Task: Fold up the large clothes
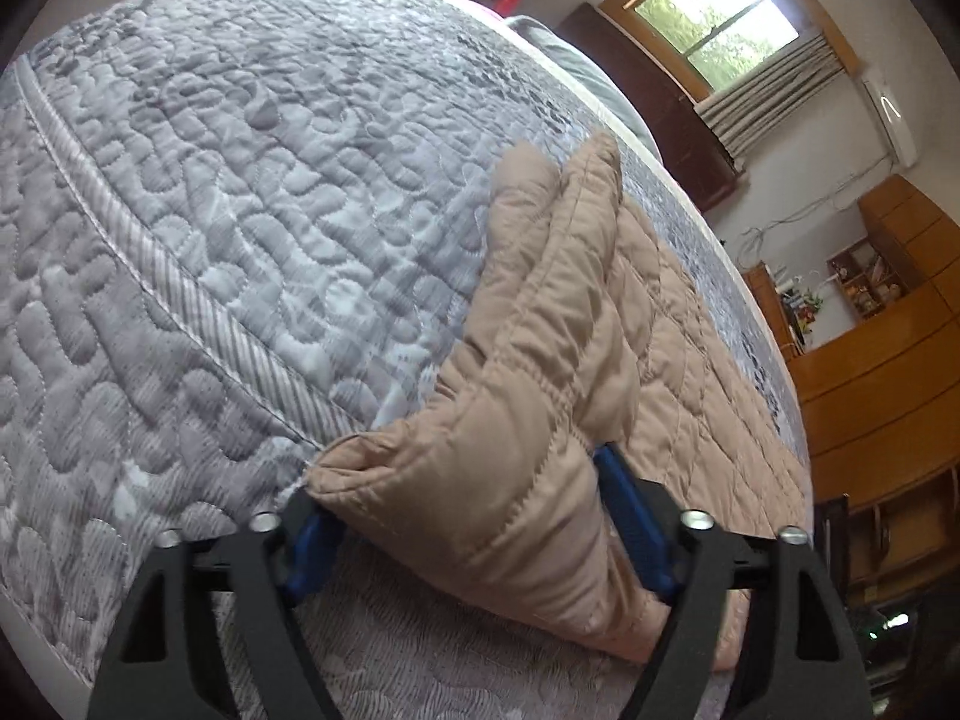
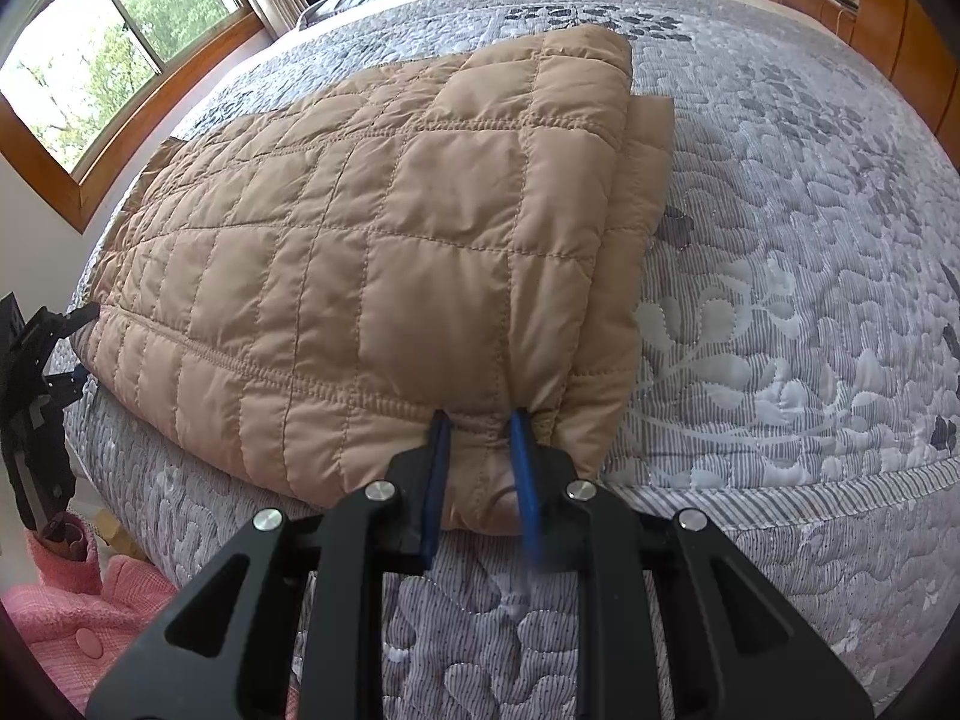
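Observation:
A tan quilted jacket (image 2: 372,252) lies folded on the grey patterned bedspread (image 2: 780,300), near the bed's front edge. My right gripper (image 2: 480,420) is shut on the jacket's near right corner, its blue pads pinching a fold of fabric. In the left wrist view the jacket (image 1: 540,372) bulges between the wide-apart blue pads of my left gripper (image 1: 462,480), which straddles the thick near corner; its fingertips are hidden by fabric. The left gripper also shows in the right wrist view (image 2: 72,324) at the jacket's far left edge.
The bedspread (image 1: 210,210) covers the whole bed. A window (image 2: 90,42) and curtains are on the left wall, wooden cabinets (image 1: 888,372) beyond the bed. A pink garment (image 2: 78,600) lies on the floor by the bed's left corner.

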The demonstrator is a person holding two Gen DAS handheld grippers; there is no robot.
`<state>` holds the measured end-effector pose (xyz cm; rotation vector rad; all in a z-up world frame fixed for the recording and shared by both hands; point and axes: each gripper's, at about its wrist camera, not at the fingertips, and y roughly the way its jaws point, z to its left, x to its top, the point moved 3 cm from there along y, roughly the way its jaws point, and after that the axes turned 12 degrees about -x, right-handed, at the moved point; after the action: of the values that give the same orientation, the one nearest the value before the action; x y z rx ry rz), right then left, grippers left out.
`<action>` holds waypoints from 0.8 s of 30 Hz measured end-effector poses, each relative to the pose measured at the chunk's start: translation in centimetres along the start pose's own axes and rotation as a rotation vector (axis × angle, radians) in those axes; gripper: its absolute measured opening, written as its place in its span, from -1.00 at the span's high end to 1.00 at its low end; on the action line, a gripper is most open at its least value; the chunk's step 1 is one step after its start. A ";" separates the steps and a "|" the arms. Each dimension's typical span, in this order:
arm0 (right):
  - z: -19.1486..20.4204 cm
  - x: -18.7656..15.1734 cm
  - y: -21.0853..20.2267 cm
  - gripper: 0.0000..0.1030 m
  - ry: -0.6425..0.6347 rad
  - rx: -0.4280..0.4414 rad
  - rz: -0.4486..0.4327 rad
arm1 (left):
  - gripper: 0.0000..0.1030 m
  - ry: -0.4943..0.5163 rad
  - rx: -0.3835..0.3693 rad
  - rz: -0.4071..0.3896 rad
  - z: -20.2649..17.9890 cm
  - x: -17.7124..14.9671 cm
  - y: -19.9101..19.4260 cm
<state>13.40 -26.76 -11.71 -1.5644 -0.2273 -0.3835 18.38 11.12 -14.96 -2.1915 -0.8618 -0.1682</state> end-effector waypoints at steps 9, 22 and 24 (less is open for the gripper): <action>-0.1 0.6 0.4 0.60 -0.001 0.000 0.025 | 0.53 0.096 -0.020 -0.060 -2.2 0.2 -1.5; -0.5 0.9 1.0 0.60 0.005 0.014 0.023 | 0.55 0.117 0.042 0.032 -0.6 0.3 1.3; -0.6 0.8 0.9 0.60 0.006 0.019 0.022 | 0.59 0.152 0.054 0.018 -1.6 0.3 0.6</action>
<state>14.44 -27.49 -12.26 -1.5462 -0.2083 -0.3677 19.24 9.84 -14.08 -2.1051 -0.7535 -0.2956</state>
